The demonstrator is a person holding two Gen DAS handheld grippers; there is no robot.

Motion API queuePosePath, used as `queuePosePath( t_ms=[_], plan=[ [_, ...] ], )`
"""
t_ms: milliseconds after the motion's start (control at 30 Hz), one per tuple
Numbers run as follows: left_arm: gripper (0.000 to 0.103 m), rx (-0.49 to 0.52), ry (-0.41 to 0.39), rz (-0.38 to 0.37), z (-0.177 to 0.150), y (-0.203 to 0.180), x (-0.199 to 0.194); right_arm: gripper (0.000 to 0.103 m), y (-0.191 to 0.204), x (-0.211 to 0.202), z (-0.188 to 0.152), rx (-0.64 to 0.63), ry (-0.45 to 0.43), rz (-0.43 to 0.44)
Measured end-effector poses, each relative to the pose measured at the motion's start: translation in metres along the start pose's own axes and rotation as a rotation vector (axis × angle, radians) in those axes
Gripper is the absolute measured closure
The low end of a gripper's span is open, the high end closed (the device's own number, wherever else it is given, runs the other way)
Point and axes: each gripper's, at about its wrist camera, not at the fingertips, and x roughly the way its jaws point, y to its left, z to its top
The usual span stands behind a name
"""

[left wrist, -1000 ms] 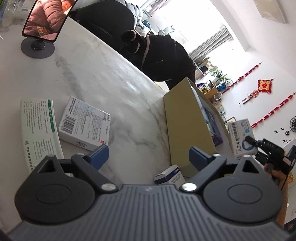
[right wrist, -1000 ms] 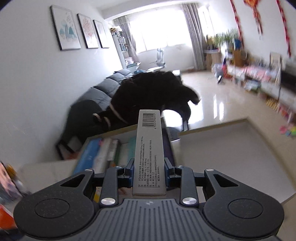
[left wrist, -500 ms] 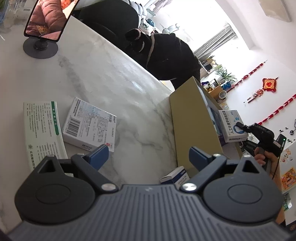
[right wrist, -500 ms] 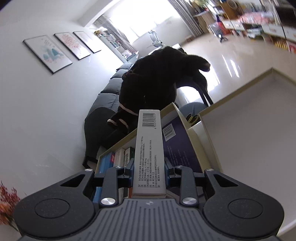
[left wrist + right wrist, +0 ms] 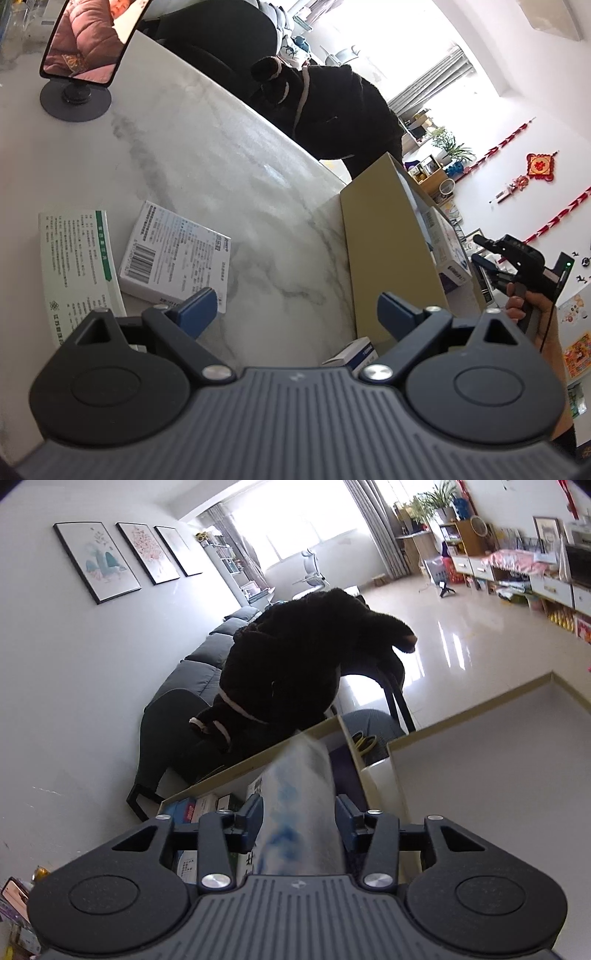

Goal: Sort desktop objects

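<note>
My left gripper [image 5: 295, 308] hovers open over the marble table [image 5: 221, 155], nothing between its fingers. Below it lie a white barcoded medicine box [image 5: 173, 254], a green-and-white box [image 5: 74, 258] and a small blue-and-white box [image 5: 354, 354]. My right gripper [image 5: 299, 818] is over the cardboard box [image 5: 258, 757]; its jaws are opening. A blurred white-and-blue box [image 5: 295, 805] sits loose between the pads, dropping among the packs inside. The left wrist view shows that gripper [image 5: 495, 258] beside the white-and-blue box [image 5: 450, 258] in the cardboard box [image 5: 388, 240].
A phone on a round stand [image 5: 88, 40] is at the table's far left. A black coat [image 5: 332, 110] hangs over a chair behind the table. A second, white-lined compartment [image 5: 498, 775] lies right of the filled one.
The right jaws have spread and the white box, held firmly with its barcode up before, has slipped down and turned between them. The left gripper has stayed put.
</note>
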Motion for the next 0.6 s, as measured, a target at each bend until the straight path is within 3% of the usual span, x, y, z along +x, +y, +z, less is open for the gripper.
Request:
queuePosePath(
  t_ms=[200, 300, 367, 500, 600],
  plan=[
    [0.008, -0.004, 0.000, 0.000, 0.000, 0.002, 0.001, 0.052, 0.019, -0.013, -0.007, -0.130, -0.015, -0.012],
    [0.008, -0.009, 0.000, 0.005, 0.000, 0.003, 0.000, 0.037, 0.046, -0.016, -0.024, -0.281, -0.008, -0.029],
    [0.008, -0.010, -0.002, 0.009, 0.000, 0.004, -0.001, 0.033, 0.068, -0.013, -0.039, -0.422, 0.000, -0.072],
    [0.008, -0.012, -0.008, 0.013, 0.002, 0.004, -0.005, 0.031, 0.103, 0.001, -0.069, -0.681, 0.016, -0.185],
    [0.008, -0.013, -0.013, 0.014, 0.003, 0.005, -0.006, 0.033, 0.113, 0.012, -0.084, -0.773, 0.058, -0.225]
  ],
)
